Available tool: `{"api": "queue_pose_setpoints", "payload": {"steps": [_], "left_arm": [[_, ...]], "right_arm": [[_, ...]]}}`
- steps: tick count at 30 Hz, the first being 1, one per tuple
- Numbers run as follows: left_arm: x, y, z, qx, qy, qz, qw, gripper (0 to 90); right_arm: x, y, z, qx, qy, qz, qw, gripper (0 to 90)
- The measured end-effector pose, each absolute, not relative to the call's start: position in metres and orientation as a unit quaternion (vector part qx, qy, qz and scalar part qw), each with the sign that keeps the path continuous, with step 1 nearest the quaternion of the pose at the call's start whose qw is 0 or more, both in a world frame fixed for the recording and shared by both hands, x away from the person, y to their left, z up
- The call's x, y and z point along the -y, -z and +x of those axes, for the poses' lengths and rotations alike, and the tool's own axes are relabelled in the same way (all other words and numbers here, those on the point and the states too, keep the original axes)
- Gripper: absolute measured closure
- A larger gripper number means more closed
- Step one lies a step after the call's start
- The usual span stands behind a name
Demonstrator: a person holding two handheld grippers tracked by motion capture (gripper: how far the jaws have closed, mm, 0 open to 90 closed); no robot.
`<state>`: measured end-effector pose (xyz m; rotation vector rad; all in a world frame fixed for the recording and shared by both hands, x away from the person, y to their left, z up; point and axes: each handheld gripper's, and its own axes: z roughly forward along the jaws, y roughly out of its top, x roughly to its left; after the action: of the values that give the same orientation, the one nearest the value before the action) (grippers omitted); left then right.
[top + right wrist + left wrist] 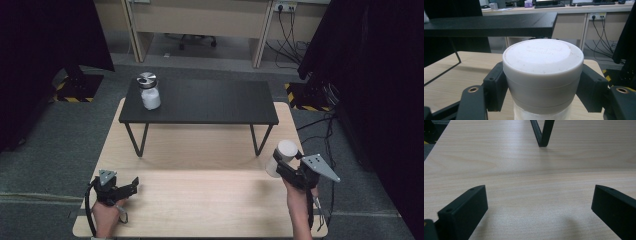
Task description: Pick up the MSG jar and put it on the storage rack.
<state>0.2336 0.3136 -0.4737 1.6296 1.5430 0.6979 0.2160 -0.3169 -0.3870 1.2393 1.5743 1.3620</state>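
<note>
A white-lidded jar (281,156) hangs above the right end of the light wooden table (200,200), with my right gripper (283,167) shut on it. In the right gripper view the two black jaws press on the jar (543,72) just under its wide lid. A second jar (149,90) with a metal lid and white contents stands upright at the left end of the black raised shelf (200,102). Near the table's front left corner my left gripper (131,186) rests low, open, with bare wood between its fingers (464,212).
The shelf stands on thin black V-shaped legs (136,139), one of which shows ahead of the left gripper as a black leg (542,133). Black curtains flank both sides. Cables (320,125) trail on the floor at the right, and desks stand behind.
</note>
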Motion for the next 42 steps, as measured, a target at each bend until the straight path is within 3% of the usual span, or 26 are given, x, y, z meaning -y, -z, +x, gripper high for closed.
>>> {"api": "queue_pose_setpoints", "payload": {"steps": [42], "left_arm": [[-0.313, 0.474, 0.234, -0.607, -0.275, 0.64, 0.383, 0.2]], "right_arm": [[0.307, 0.317, 0.241, -0.629, -0.553, 0.439, 0.326, 34.0]]}}
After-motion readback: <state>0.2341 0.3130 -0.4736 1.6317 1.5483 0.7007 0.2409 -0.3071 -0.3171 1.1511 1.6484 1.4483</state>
